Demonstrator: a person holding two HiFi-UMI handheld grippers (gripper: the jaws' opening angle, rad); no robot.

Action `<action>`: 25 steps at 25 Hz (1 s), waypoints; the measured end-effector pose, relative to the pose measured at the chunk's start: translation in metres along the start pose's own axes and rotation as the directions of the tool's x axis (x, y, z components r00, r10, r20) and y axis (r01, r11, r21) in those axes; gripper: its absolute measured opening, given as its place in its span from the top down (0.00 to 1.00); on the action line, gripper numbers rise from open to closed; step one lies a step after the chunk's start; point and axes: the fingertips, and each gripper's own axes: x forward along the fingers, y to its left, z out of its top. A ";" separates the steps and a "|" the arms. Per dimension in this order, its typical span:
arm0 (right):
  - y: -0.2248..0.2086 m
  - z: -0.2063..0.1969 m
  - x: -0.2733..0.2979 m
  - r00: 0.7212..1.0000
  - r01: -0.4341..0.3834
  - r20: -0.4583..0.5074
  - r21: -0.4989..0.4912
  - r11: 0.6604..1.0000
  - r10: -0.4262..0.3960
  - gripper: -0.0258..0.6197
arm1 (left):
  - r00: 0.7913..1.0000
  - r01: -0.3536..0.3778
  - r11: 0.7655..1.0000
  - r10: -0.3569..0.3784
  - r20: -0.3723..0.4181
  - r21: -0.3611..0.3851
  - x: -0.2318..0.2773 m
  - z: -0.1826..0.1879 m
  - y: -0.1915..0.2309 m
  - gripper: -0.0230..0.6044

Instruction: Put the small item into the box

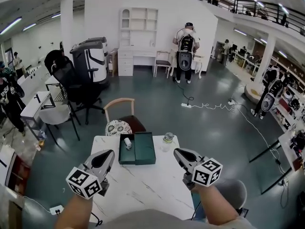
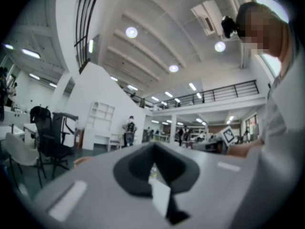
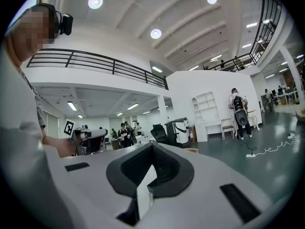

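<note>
A white marble-patterned table stood on the glossy grey-green floor of a large white-walled hall, with a black-railed mezzanine overhead. At the left stood one black office chair. Against the far wall was one white shelf unit, and to its right one person stood with their back turned.

The left gripper hovered over the table's near left part. Its jaws were pressed together with nothing between them. Behind the table's far edge were one wooden-backed chair and one round black-and-white patterned cushion.

One dark green rectangular box lay open on the far middle of the table. One small white item appeared to lie inside its left half, though it was too small to be sure. One clear glass jar stood just beside the box's right edge.

The right gripper hovered over the near right part, its jaws likewise closed on nothing. There were two grippers in all, well apart, each carrying one marker cube.
</note>
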 end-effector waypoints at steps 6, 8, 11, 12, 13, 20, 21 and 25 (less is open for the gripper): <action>-0.006 0.006 -0.038 0.999 -0.050 0.009 -0.012 0.999 0.050 0.95 | 0.999 -0.023 1.000 0.024 -0.026 0.021 0.000 -0.005 -0.053 0.95; -0.006 0.003 -0.049 0.998 -0.070 0.008 -0.012 0.998 0.070 0.95 | 0.999 -0.040 0.999 0.041 -0.034 0.023 -0.003 -0.006 -0.067 0.95; -0.004 -0.004 -0.062 0.996 -0.094 0.002 -0.010 0.996 0.094 0.95 | 0.997 -0.060 0.998 0.061 -0.039 0.016 -0.009 -0.007 -0.084 0.95; -0.002 -0.007 -0.064 0.995 -0.099 -0.001 -0.011 0.995 0.099 0.95 | 0.997 -0.061 0.998 0.061 -0.041 0.020 -0.011 -0.008 -0.089 0.95; 0.001 -0.009 -0.065 0.995 -0.102 -0.004 -0.011 0.995 0.102 0.95 | 0.997 -0.058 0.998 0.059 -0.043 0.026 -0.013 -0.008 -0.092 0.95; 0.029 -0.011 -0.061 0.996 -0.090 -0.033 -0.043 0.995 0.089 0.95 | 0.999 -0.006 0.999 0.008 -0.034 0.046 -0.026 0.000 -0.086 0.95; 0.031 -0.011 -0.059 0.996 -0.080 -0.033 -0.045 0.996 0.078 0.95 | 0.999 0.004 0.999 -0.002 -0.034 0.044 -0.028 0.000 -0.083 0.95; 0.051 -0.015 -0.046 0.999 -0.041 -0.020 -0.028 0.999 0.040 0.95 | 0.999 0.041 0.999 -0.040 -0.031 0.035 -0.047 -0.002 -0.063 0.95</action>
